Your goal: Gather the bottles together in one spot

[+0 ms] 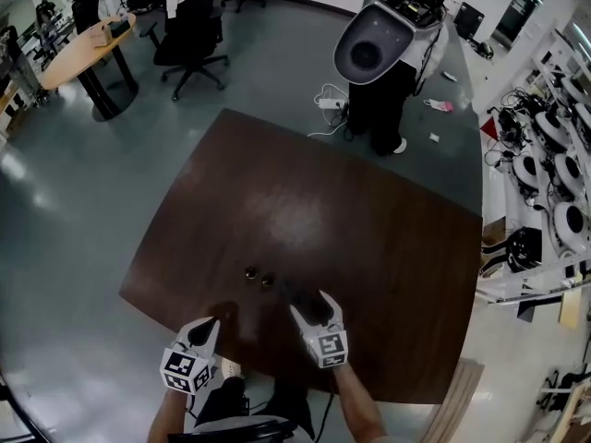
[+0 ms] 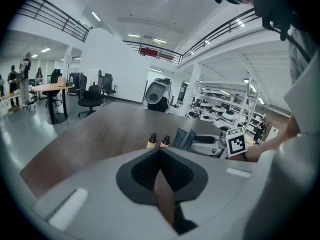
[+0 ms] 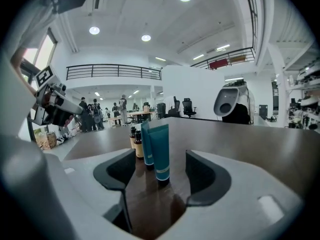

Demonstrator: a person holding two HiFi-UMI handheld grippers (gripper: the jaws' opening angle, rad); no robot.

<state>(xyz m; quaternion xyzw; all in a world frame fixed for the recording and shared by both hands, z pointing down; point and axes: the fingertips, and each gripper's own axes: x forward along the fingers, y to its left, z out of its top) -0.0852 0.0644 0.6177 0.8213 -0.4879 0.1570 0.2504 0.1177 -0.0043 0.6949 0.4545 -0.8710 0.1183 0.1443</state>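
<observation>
Dark table [image 1: 277, 192]: two bottles [image 3: 138, 146], two tubes [image 3: 161, 149]

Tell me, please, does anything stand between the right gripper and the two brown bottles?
Yes: two upright teal tubes stand in line before the right gripper's open jaws, with the brown bottles just behind them, slightly left.

You're in a large open robotics lab with office corners; beyond your brown table [image 1: 369, 238] stands a white hooded machine [image 1: 374, 44]; right of the table, racks of white devices [image 1: 561, 169]; left of it, swivel chairs [image 1: 189, 35] and a round desk [image 1: 83, 49]; above, a railed mezzanine [image 2: 50, 16].
</observation>
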